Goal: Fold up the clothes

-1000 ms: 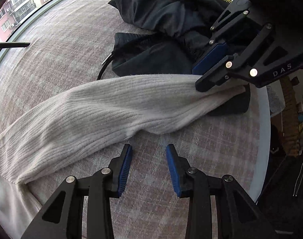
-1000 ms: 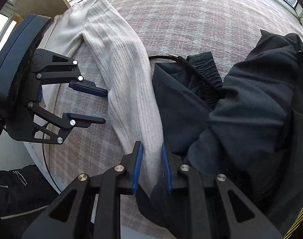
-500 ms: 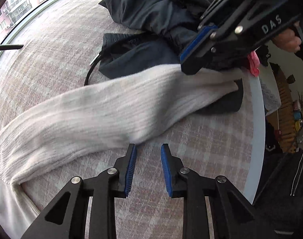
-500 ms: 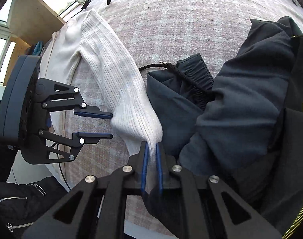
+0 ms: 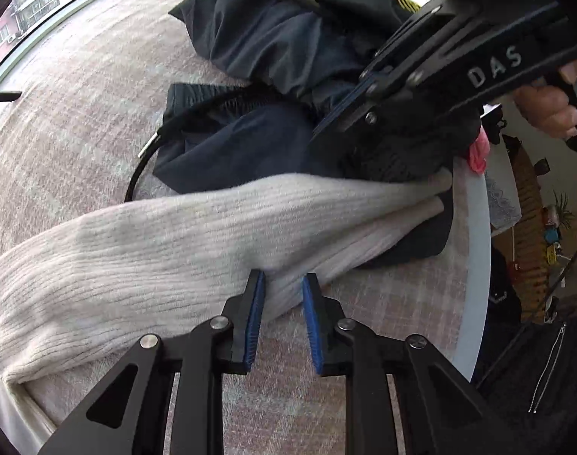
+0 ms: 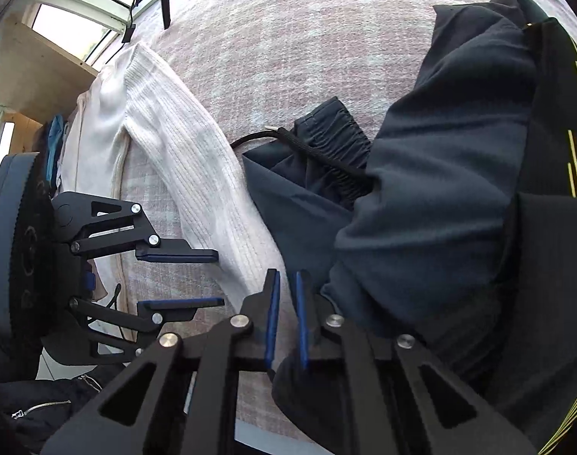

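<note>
A cream ribbed sweater sleeve (image 5: 174, 250) (image 6: 182, 159) lies stretched across the checked table cover (image 5: 80, 94). My left gripper (image 5: 284, 284) (image 6: 220, 277) is open, and its blue pads straddle the sleeve's near edge, with a fold of cloth between the tips. My right gripper (image 6: 286, 280) (image 5: 318, 136) is pinched almost together on the sleeve's cuff end, close to the dark pile. A hand (image 5: 546, 110) holds its handle. The rest of the sweater (image 6: 95, 121) hangs over the table's far side.
A heap of dark navy and black clothes (image 5: 273, 49) (image 6: 440, 189) with a black drawcord (image 5: 148, 159) lies right behind the sleeve. The table's pale rim (image 5: 474, 265) is close by. A black zipped jacket (image 5: 546, 379) hangs below it. A pink item (image 5: 477, 151) sits by the rim.
My left gripper moved forward onto the sleeve's edge and its jaws narrowed. My right gripper closed on the cuff and lifted it, bunching the sleeve.
</note>
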`<state>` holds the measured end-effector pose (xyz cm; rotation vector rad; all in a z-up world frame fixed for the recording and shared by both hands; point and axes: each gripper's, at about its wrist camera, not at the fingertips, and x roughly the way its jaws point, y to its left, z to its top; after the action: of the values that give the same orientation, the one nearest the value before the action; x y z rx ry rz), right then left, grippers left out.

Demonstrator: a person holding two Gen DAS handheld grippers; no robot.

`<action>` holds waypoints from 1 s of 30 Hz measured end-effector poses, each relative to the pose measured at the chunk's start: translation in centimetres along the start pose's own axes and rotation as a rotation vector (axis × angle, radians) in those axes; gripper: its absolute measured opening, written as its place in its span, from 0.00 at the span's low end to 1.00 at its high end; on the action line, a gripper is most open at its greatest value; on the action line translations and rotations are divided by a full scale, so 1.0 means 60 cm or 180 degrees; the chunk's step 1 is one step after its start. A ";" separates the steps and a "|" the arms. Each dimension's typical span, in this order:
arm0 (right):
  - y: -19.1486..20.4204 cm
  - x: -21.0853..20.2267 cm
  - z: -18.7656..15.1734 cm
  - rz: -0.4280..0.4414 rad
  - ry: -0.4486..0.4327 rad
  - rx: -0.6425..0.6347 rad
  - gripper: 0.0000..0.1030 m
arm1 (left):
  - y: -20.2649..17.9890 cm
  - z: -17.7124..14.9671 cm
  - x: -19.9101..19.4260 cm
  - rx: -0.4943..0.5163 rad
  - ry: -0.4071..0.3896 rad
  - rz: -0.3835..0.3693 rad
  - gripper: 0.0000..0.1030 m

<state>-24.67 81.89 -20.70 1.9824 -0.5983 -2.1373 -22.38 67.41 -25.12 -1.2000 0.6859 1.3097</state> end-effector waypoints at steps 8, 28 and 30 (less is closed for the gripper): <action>0.026 0.002 -0.024 -0.0177 0.0000 -0.0358 0.26 | -0.007 -0.025 0.012 0.0056 0.0065 0.0017 0.13; 0.071 0.018 -0.007 -0.0559 -0.0189 -0.0447 0.04 | -0.002 -0.067 0.033 0.0106 0.0076 0.0095 0.13; 0.055 0.015 -0.009 -0.0693 -0.0223 -0.0267 0.05 | -0.006 -0.067 0.035 0.0152 0.0102 0.0147 0.13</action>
<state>-24.70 78.45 -20.25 2.0168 -0.3085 -2.3221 -20.64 64.47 -28.17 -1.1747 0.7681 1.3077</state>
